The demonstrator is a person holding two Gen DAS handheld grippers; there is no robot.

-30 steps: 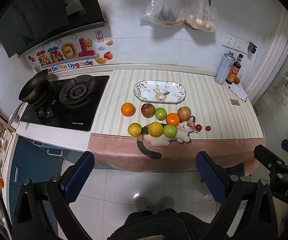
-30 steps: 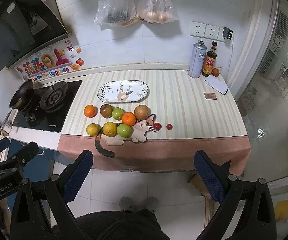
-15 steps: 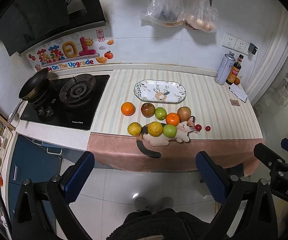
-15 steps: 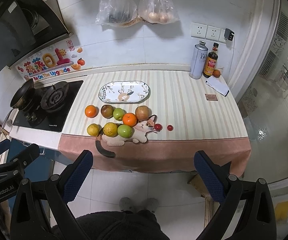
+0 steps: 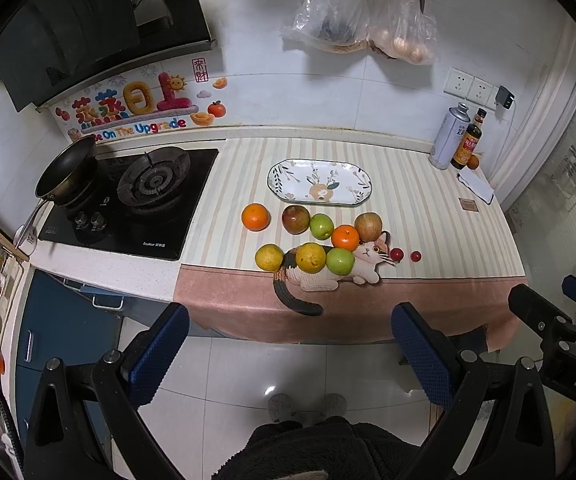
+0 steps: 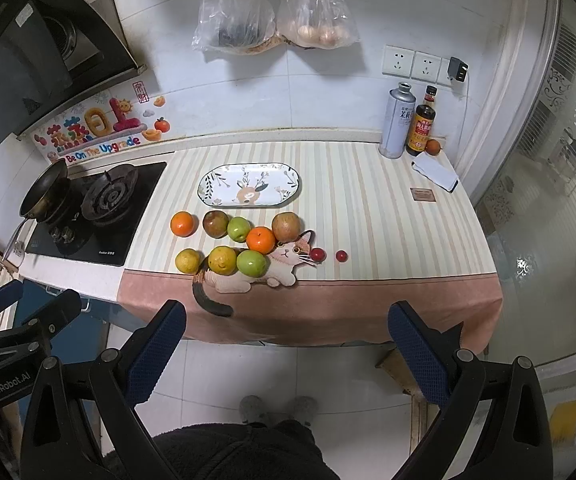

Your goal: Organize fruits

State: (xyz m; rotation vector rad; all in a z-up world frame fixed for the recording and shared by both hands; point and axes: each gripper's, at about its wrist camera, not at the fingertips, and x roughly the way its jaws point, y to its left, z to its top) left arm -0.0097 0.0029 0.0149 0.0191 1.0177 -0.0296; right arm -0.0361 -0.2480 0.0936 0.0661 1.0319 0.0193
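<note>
Both held back from the tabletop (image 5: 427, 208), above the floor tiles: left gripper (image 5: 288, 350) with jaws released and wide apart, holding nothing; right gripper (image 6: 286, 346) likewise spread and empty. On the striped cloth, an oval patterned plate (image 6: 284, 196) lying bare toward the wall. Just in front of it, a back row of fruit: an orange (image 6: 182, 223) set slightly apart at the left, then a dark red apple (image 6: 216, 223) touching a green apple (image 6: 239, 229), a second orange (image 6: 261, 239), and a reddish-brown apple (image 6: 286, 227). In the front row, near the cloth's pink edge, two yellow citrus (image 6: 188, 261) (image 6: 222, 260) and another green apple (image 6: 252, 263), partly over a printed cat. Off to the right, two small red cherry tomatoes (image 6: 317, 254) (image 6: 341, 255), apart from each other. Gas hob (image 5: 128, 208) with a pan at the left; a can and a dark bottle (image 6: 419, 128) in the far right corner
</note>
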